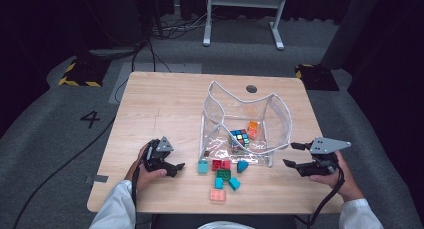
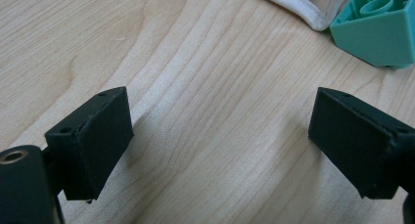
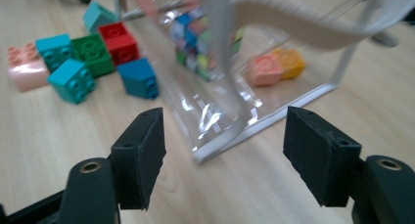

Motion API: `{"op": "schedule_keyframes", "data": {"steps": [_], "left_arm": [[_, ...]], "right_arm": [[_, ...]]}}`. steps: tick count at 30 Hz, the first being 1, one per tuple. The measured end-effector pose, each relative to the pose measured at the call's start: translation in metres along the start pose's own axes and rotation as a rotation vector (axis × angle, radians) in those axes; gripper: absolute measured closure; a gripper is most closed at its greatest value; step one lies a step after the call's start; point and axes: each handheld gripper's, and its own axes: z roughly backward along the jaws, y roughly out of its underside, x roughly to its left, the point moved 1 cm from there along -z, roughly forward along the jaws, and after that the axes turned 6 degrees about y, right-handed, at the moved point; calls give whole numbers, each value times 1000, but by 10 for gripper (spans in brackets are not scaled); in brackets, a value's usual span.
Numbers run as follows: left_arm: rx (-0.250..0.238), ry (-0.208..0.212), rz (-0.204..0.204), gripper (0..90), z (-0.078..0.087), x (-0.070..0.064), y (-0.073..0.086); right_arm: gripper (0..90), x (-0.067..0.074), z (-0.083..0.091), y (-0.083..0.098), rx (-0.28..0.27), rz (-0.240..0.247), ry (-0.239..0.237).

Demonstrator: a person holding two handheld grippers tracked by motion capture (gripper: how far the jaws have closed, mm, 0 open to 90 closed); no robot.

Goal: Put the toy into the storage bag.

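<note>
pale wooden table [image 1: 165, 104] on grey carpet, dark room behind, white desk frame [image 1: 243, 9] at the far side.

item 1: clear plastic pouch [image 1: 227, 114] with white trim, standing open at mid-table, right of centre. inside it: a multicoloured puzzle cube [image 1: 239, 137] and an orange block [image 1: 253, 129] next to it, nearer the pouch's right wall.

item 2: loose blocks on the table just in front of the pouch: teal block [image 1: 202, 166] at the left, red block [image 1: 221, 164], green block [image 1: 223, 174] right behind the red, blue block [image 1: 242, 165] at the right, two more teal blocks [image 1: 234, 183] nearer the person, pink block [image 1: 217, 195] nearest the table edge.

item 3: left gripper [image 1: 175, 168], held low over the table left of the blocks, jaws spread wide, nothing between them; in the left gripper view bare wood lies between the pads and a teal block sits at the upper right beside the pouch's corner.

item 4: right gripper [image 1: 292, 154], held just right of the pouch, pointing at it, jaws wide apart and gripping nothing; in the right gripper view the pouch's near corner [image 3: 205, 153] lies ahead between the jaws, not touched by either pad.
</note>
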Motion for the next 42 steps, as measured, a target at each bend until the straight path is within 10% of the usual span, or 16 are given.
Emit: {"op": "schedule_keyframes", "data": {"steps": [14,42], "left_arm": [[-1,0,0,93,0,0,0],[-1,0,1,93,0,0,0]], "right_arm": [[340,48,-38,37,68,6,-134],[372,119,-93,13,87,56,-227]]}}
